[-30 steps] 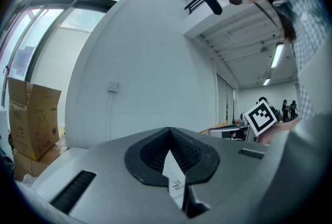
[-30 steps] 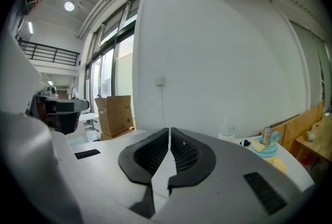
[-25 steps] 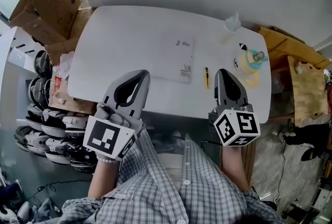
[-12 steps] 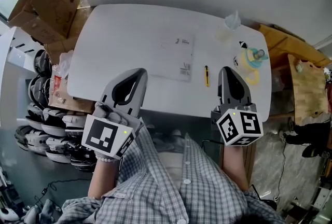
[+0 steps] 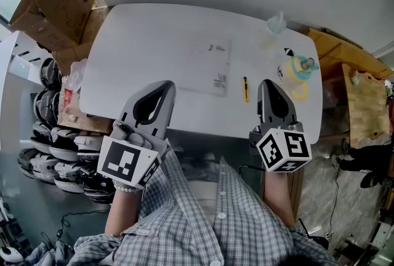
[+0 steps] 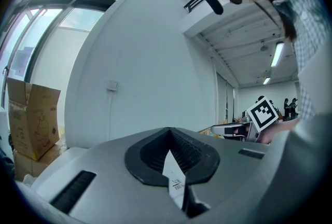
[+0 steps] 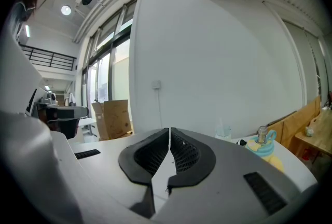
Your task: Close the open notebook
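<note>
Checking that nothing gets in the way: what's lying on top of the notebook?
Nothing: the notebook's white top lies bare, with only small print on it. The pen lies to its right, apart. Whatever is between it and the table is covered.

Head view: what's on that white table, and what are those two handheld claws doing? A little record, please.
table: white, rounded corners
notebook: white, flat mid-table, looks closed
pen: yellow, right of the notebook, apart from it
bottle: teal and yellow, far right
cup: clear, back right corner
left gripper: jaws together, empty, over the near edge
right gripper: jaws together, empty, beside the pen, not touching it
cardboard boxes: left of the table
</note>
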